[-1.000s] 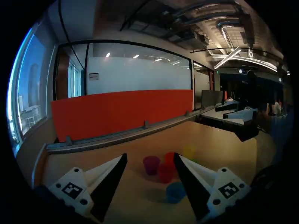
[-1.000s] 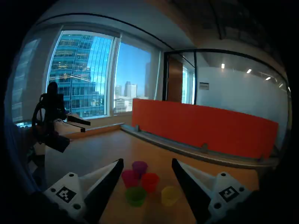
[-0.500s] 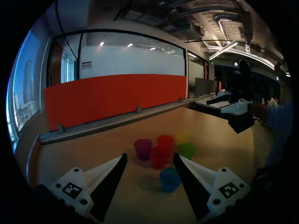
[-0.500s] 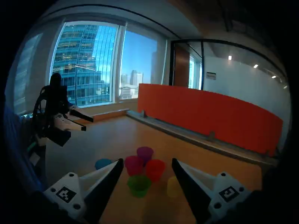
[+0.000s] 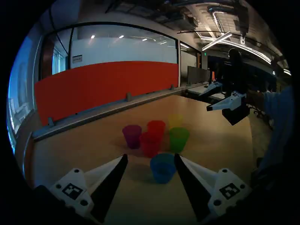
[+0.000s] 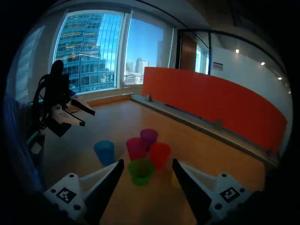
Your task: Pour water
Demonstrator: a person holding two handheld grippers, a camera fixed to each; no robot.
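Left gripper (image 5: 150,156) was released, fingers spread wide, nothing clamped between them. Right gripper (image 6: 147,161) was likewise released and held nothing. Six cups stood upright in a tight cluster on the table (image 5: 67,150). In the left gripper view the blue cup (image 5: 162,168) was the nearest, framed in the gap between the fingers just past the tips and closer to the right-hand finger. Behind it stood the magenta cup (image 5: 150,144), with the green cup (image 5: 178,138) to its right, the purple cup (image 5: 132,135) to its left, and the red cup (image 5: 156,128) and yellow cup (image 5: 175,120) at the back. The right gripper (image 5: 227,107) showed farther off at the right of this view, raised above the table with its jaws apart, beside a blue sleeve (image 5: 277,112). In the right gripper view the green cup (image 6: 141,171) lay nearest, framed between the fingers. The red cup (image 6: 160,153) and magenta cup (image 6: 137,147) were just behind it, and the purple cup (image 6: 149,135) behind those. The blue cup (image 6: 104,151) stood off to the left, and the yellow cup (image 6: 175,179) was partly hidden by the right-hand finger. The left gripper (image 6: 71,108) hung above the table at the left, apart from the cups. Cup contents could not be made out. An orange partition (image 6: 217,101) ran along the far table edge.
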